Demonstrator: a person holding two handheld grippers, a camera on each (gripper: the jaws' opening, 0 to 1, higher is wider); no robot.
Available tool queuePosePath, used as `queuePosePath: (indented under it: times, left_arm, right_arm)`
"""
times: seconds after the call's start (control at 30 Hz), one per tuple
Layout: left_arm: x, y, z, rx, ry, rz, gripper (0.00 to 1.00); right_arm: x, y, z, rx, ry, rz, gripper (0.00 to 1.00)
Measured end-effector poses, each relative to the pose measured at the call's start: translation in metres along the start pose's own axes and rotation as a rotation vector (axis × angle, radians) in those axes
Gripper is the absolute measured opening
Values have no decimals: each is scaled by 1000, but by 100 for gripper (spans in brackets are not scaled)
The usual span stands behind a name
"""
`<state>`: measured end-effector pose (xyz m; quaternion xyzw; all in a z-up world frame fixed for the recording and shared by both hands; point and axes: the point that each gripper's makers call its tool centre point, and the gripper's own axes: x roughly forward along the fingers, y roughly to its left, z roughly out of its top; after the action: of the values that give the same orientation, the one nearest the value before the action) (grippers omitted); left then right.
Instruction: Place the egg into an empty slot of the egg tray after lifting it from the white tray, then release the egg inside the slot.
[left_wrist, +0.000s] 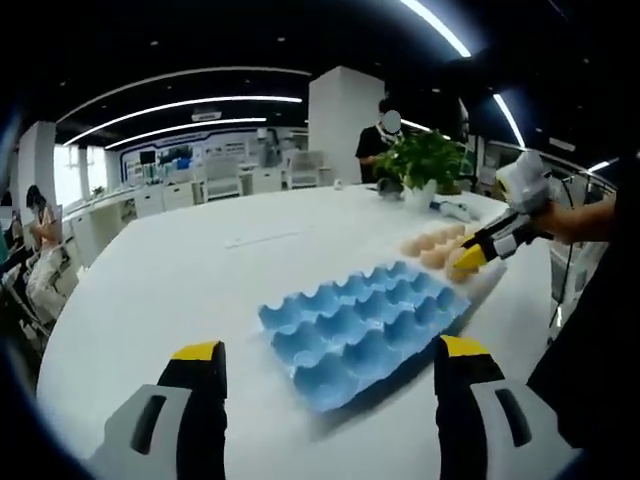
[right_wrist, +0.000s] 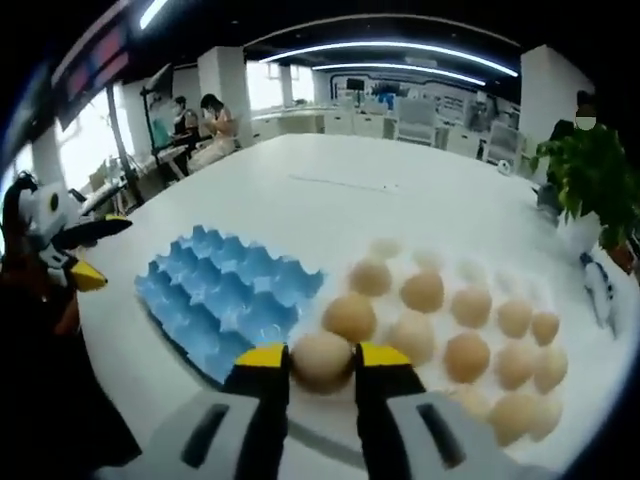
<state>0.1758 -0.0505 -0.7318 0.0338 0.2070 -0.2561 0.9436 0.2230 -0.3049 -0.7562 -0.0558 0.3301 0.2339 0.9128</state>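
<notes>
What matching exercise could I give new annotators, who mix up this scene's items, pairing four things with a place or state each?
Things:
1. egg
2. blue egg tray
3. left gripper
4. potted plant

Places or states:
A. open, holding nothing
B. between the right gripper's yellow-tipped jaws
C. every slot empty
D. at the table's far edge, beyond the eggs

Pairs: 1-B, 2-C, 3-A, 4-D

Every slot of the blue tray (right_wrist: 225, 295) is open from above. Eggs (right_wrist: 470, 320) crowd just beside it. A plant (left_wrist: 425, 160) stands near the table's (left_wrist: 180, 270) far edge.
</notes>
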Motion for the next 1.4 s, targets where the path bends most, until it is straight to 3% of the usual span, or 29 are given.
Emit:
queuePosePath:
  times: [0.1, 0.2, 0.47, 0.63, 0.77, 0.87, 1.13, 1.4]
  left_arm:
    - [2, 0, -8, 18, 33, -5, 87]
    - [3, -1, -11, 41, 49, -11, 87]
    - [0, -8, -10, 79, 57, -28, 87]
    - [-4, -3, -10, 61, 40, -16, 86]
    - [-5, 0, -9, 59, 24, -12, 85]
    - [-5, 0, -9, 65, 23, -14, 85]
    - [-4, -7, -12, 126, 20, -37, 83]
    - [-4, -9, -14, 143, 24, -45, 82]
  right_arm:
    - [1, 19, 16, -26, -23, 46, 24]
    - [6, 51, 28, -48, -42, 136, 24]
    - [31, 160, 55, -117, -77, 411, 24]
    - [47, 198, 64, -166, -83, 486, 25]
    - [61, 226, 61, -289, -63, 546, 25]
    - [68, 236, 56, -364, -53, 562, 25]
    - [81, 251, 39, -449, -5, 602, 25]
    - [89, 251, 27, -525, 13, 609, 25]
